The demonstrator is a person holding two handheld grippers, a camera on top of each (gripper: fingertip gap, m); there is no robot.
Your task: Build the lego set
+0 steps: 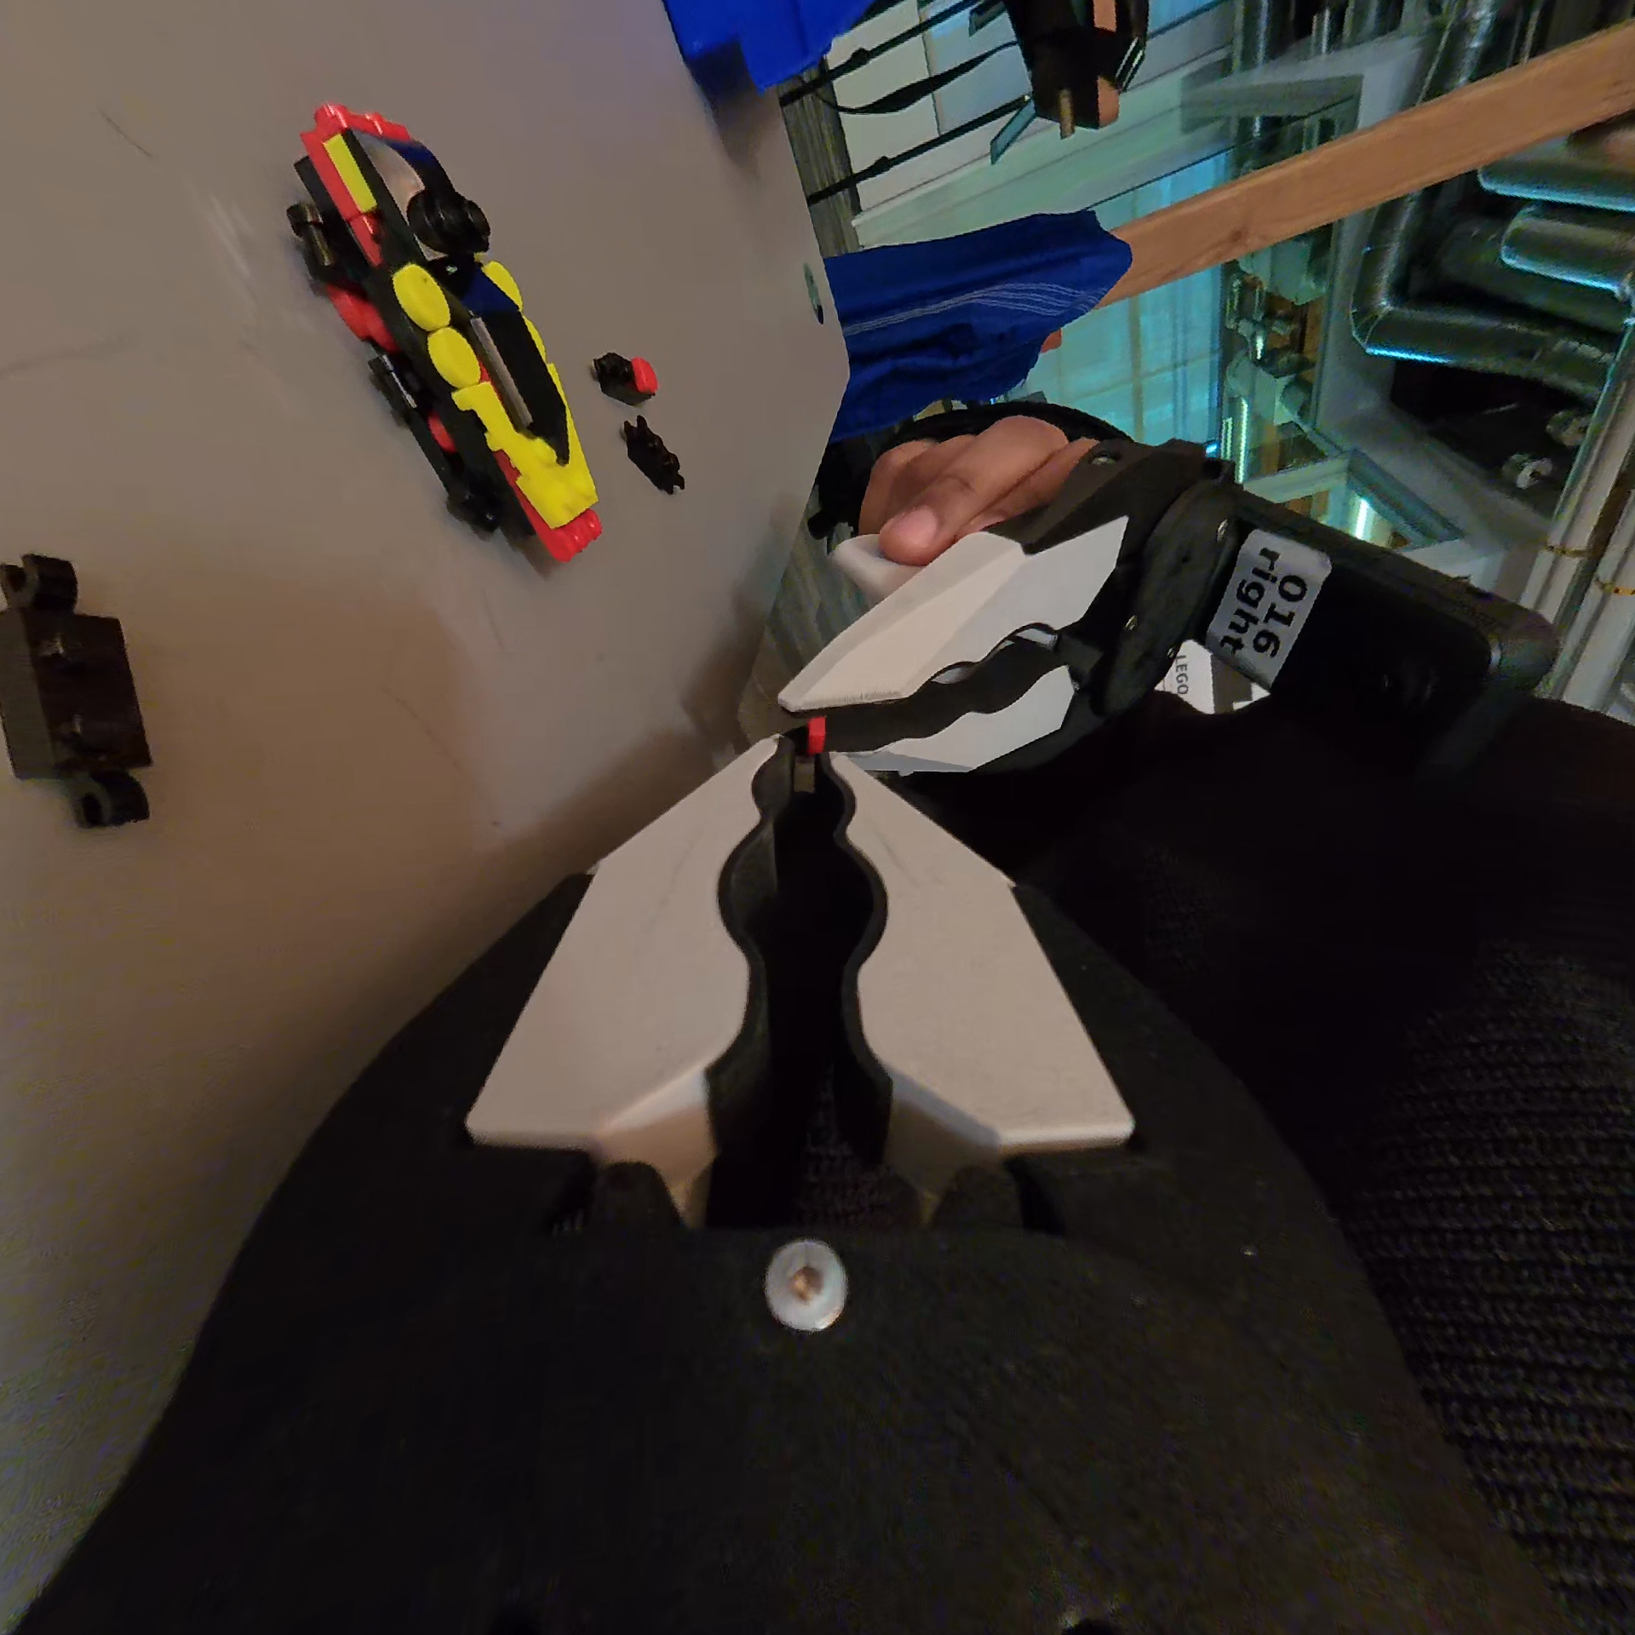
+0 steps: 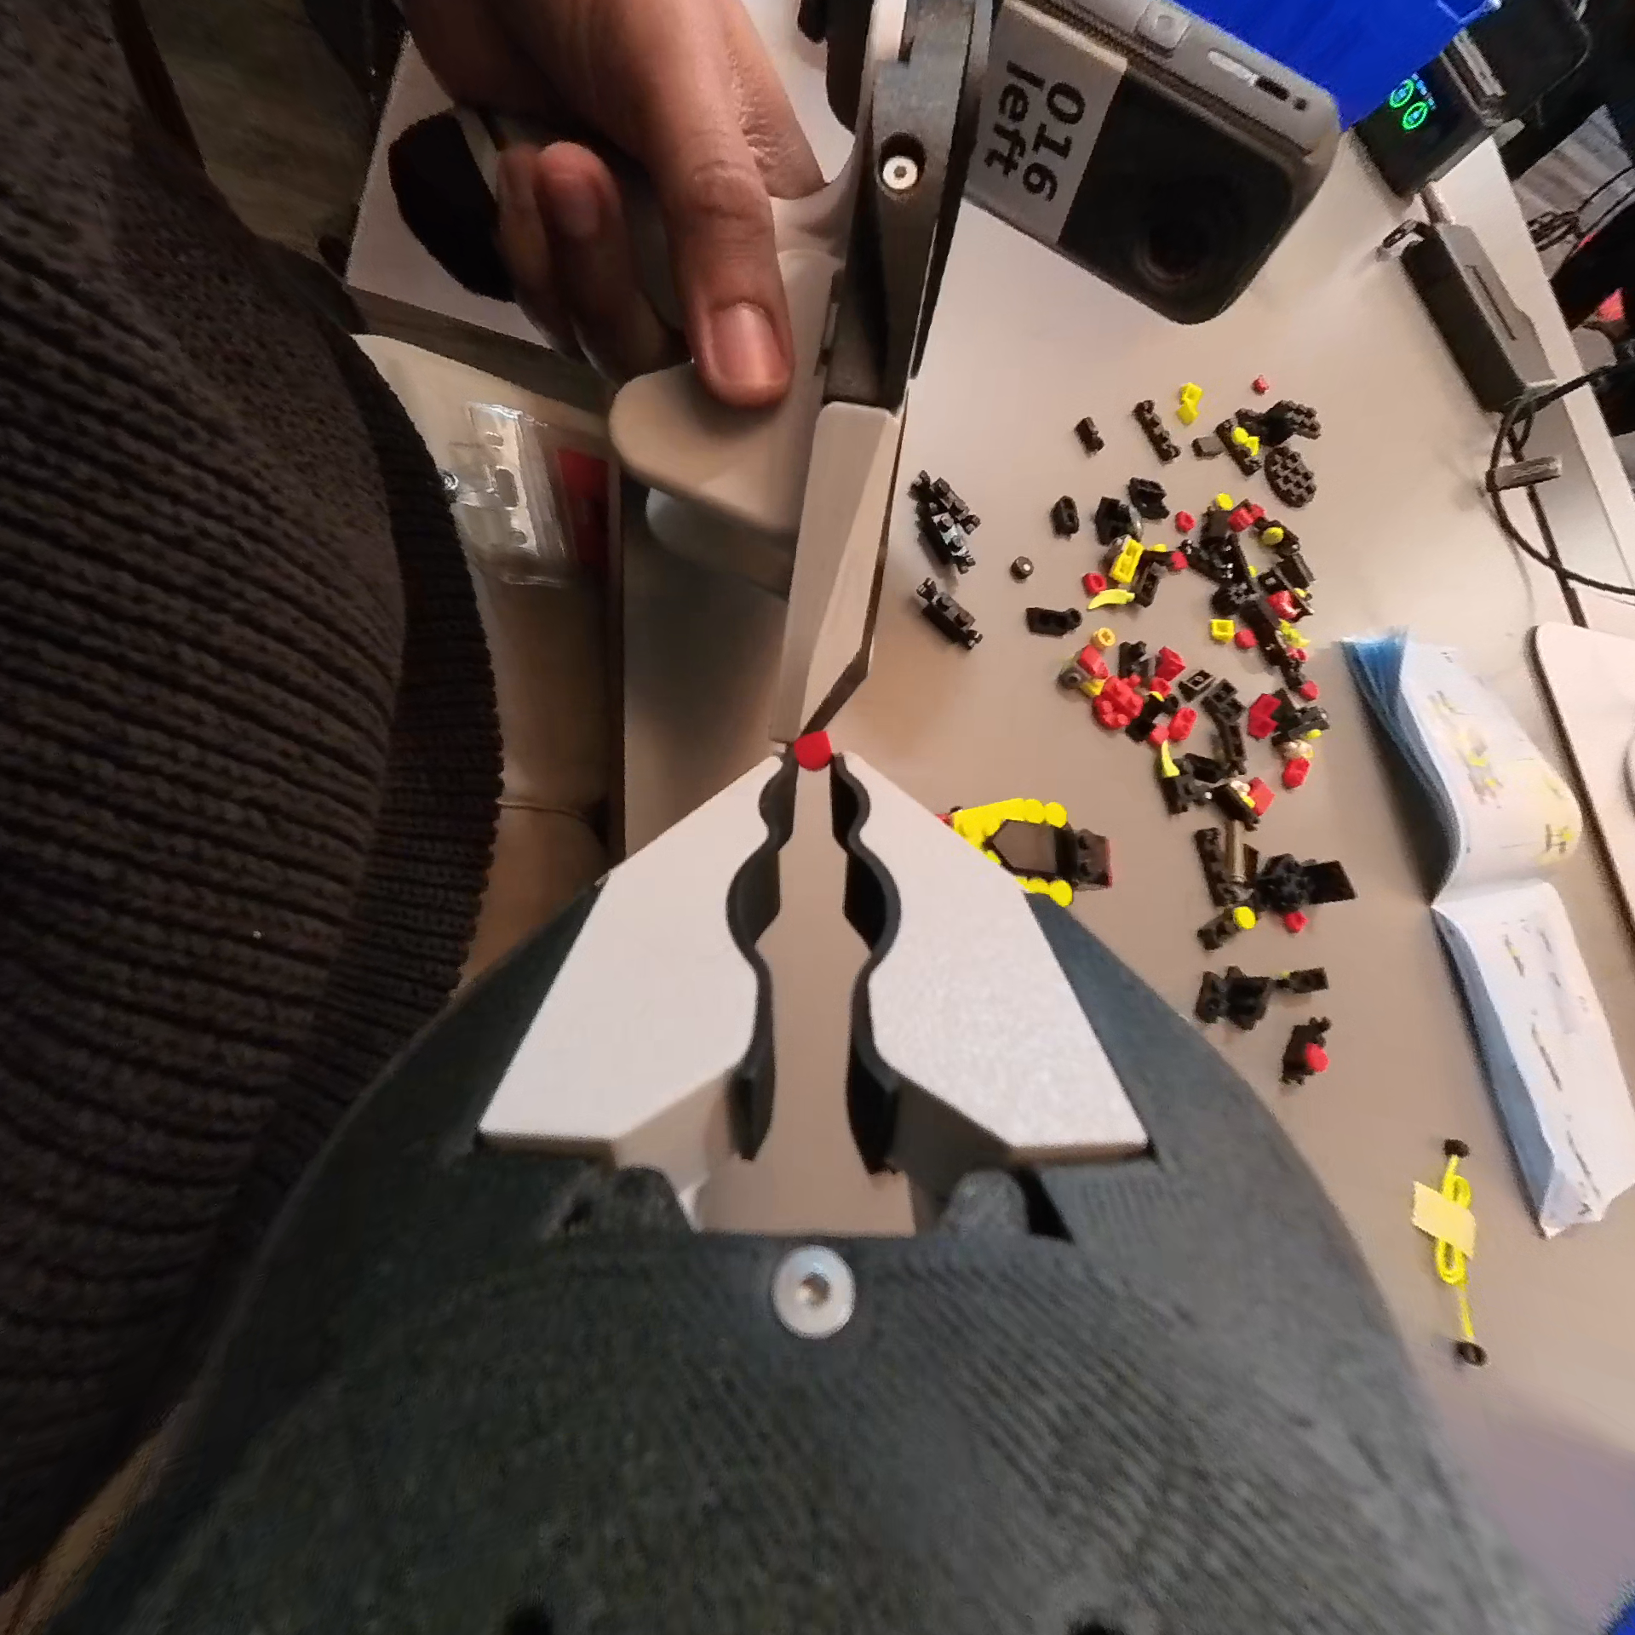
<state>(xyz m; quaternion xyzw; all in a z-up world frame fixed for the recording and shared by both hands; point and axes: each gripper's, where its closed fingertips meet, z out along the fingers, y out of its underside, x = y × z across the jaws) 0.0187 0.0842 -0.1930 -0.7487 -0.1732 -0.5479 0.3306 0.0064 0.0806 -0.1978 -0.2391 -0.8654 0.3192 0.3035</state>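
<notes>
knit sleeve (image 2: 177, 708) fills the near left of the right wrist view, hiding what lies under it; dark fabric likewise covers the lower right of the left wrist view. right gripper (image 2: 809, 763) has its jaws clamped on a small red stud piece (image 2: 812, 750), pads pressed on both sides. left gripper (image 1: 801, 752) meets it tip to tip, jaws closed on a small dark piece (image 1: 801, 768) joined to the red one; its shape is too small to make out. a hand (image 2: 637, 177) grips the left tool, partly cut off at the top edge. grey tabletop (image 2: 1017, 442) beyond carries a yellow, black and red brick model (image 1: 460, 354), half hidden behind a finger in the right view. scattered loose bricks (image 2: 1239, 663) lie farther off, an open booklet (image 2: 1504, 885) past them. pipes and a wooden beam (image 1: 1327, 159) sit in the background.
</notes>
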